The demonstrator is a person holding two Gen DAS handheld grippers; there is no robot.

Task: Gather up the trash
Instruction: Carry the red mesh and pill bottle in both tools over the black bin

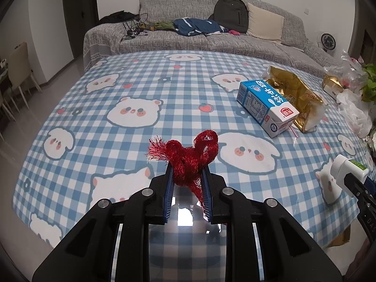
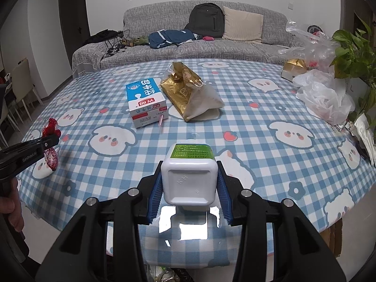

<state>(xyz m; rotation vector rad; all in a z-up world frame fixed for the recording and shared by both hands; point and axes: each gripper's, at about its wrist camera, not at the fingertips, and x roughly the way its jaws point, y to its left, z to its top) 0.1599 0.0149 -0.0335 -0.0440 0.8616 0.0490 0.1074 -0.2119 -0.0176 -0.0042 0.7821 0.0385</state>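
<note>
So both sets of jaws are seen clamped on something: the left gripper (image 1: 187,178) is closed on a scrunched red mesh net (image 1: 188,157), with frayed ends sticking out on either side of the blue pads (image 1: 168,195), and the right gripper (image 2: 189,185) is squeezed onto the sides of a small white plastic bottle (image 2: 189,176), whose base is turned toward the camera and whose green label is on top. Both pieces look lifted off the checked tablecloth (image 1: 98,127) near its front edge, though how high can't really be told from these views. Further out, a blue and white milk carton (image 2: 145,102) is lying flat with a pink straw (image 2: 161,119) at its end, and a crumpled gold snack bag (image 2: 188,94) is touching it on the right side. Past that, some white plastic bags (image 2: 324,98) are piled near a potted plant (image 2: 354,54), and a grey sofa sits behind the table. No bin is visible anywhere, so where the trash is meant to go can't be said. The step in hand is judged to be the carry-off of two picked-up items, with the carton and gold bag still to be collected. Next, both loads would need to be dropped somewhere before anything else can be grabbed
</note>
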